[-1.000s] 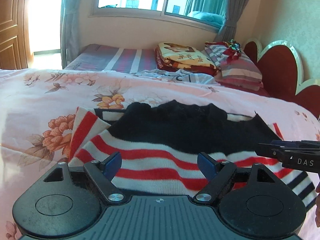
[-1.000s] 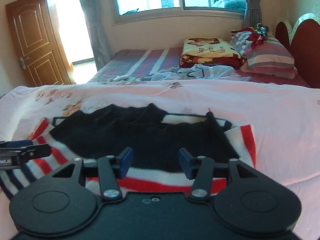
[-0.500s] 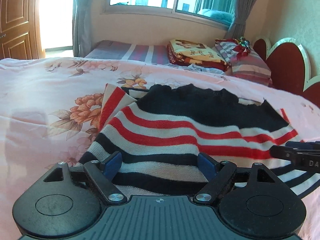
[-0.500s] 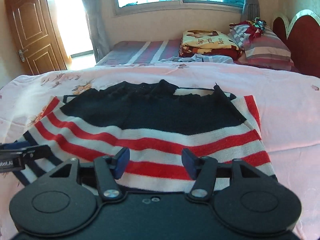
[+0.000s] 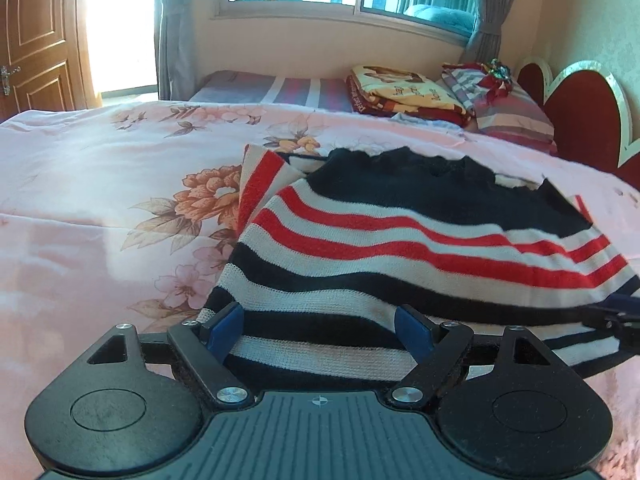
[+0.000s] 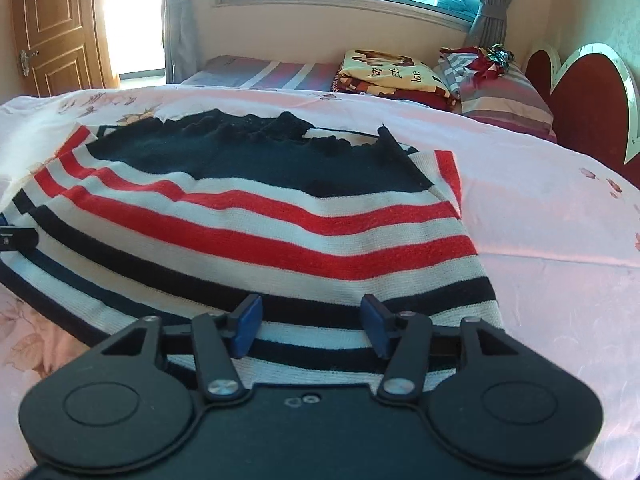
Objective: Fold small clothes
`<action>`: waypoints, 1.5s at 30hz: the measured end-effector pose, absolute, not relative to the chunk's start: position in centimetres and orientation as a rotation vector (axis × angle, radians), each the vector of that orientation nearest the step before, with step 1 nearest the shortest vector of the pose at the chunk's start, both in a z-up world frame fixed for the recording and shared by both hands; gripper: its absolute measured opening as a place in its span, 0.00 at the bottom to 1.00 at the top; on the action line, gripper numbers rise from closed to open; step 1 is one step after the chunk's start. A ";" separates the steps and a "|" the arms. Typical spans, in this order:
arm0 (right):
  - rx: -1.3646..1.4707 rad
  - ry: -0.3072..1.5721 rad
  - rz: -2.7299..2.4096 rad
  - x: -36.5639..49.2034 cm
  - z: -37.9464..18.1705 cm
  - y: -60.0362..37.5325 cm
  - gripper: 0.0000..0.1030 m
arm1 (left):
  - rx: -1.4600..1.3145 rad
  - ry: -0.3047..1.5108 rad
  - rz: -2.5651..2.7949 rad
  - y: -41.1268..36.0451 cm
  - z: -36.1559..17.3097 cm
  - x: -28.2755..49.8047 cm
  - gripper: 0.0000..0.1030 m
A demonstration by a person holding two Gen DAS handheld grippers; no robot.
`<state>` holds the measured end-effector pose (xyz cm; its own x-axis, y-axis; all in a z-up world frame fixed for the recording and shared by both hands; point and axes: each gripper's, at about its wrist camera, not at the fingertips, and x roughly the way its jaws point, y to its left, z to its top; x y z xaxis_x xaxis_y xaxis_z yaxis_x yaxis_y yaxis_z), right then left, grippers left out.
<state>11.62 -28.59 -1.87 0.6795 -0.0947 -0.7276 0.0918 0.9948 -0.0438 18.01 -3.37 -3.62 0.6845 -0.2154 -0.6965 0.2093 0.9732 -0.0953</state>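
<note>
A small knitted sweater (image 5: 400, 240) with a black top and red, white and navy stripes lies flat on the pink floral bedspread (image 5: 100, 200). It also shows in the right wrist view (image 6: 260, 220). My left gripper (image 5: 320, 328) is open, its blue pads either side of the hem at the sweater's near left end. My right gripper (image 6: 312, 326) is open over the hem at the near right end. Each gripper's tip shows at the edge of the other's view.
Behind the bedspread is a striped mattress (image 5: 280, 90), a folded yellow and red blanket (image 5: 400, 88) and striped pillows (image 5: 504, 108). A red heart-shaped headboard (image 5: 580, 120) stands at right. A wooden door (image 5: 36, 40) is at left.
Both grippers have drawn back toward the near hem of the sweater. More of the striped lower part now shows ahead of them. Both stayed open.
</note>
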 end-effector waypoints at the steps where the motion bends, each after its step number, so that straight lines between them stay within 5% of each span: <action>1: 0.040 0.805 -0.083 11.4 -1.5 -28.4 0.53 | -0.021 0.773 -0.242 -3.6 -3.1 17.8 0.80; 17: 0.064 0.734 -0.082 14.3 1.1 -27.7 0.57 | 0.043 0.752 -0.307 -9.8 -1.4 20.9 0.80; 24: 0.060 0.728 -0.089 17.1 0.5 -27.7 0.56 | 0.042 0.840 -0.243 -9.8 -4.8 24.1 0.80; 26: 0.050 0.743 -0.089 17.8 -0.3 -27.4 0.56 | 0.032 0.822 -0.237 -9.4 -5.7 24.1 0.91; 30: -0.055 0.786 -0.099 18.7 -3.4 -26.6 0.59 | 0.035 0.822 -0.234 -9.6 -6.3 24.7 0.97; 45: -0.092 0.785 -0.034 14.6 -2.6 -23.1 0.58 | 0.153 0.739 -0.211 -6.7 -6.7 18.5 0.98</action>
<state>14.57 -23.10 -2.63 0.7069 -0.0651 -0.7043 -0.0037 0.9954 -0.0958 18.47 -6.69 -6.67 0.7194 -0.1364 -0.6810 0.2437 0.9678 0.0635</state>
